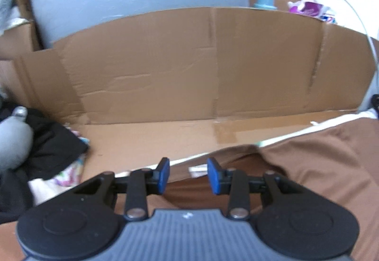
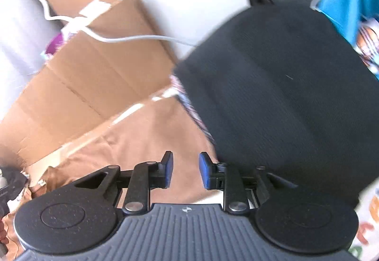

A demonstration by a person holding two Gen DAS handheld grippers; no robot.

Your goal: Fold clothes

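Cardboard sheets (image 1: 189,71) back the surface where brown cloth (image 1: 319,154) lies; both grippers' jaws gape apart, empty.

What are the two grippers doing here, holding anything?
Left gripper: open, empty, over the brown garment.
Right gripper: open, empty, over the same brown garment, beside a black garment.

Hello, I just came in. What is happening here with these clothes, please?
A person holds one claw in each hand and is folding clothes on a surface with a cardboard wall behind it. Both claws are open and grip nothing. The left claw hovers over a brown garment, near its collar and label. The right claw hovers over the same brown cloth, beside a black garment. More dark clothes lie to the left. The brown piece looks spread out, not yet folded.
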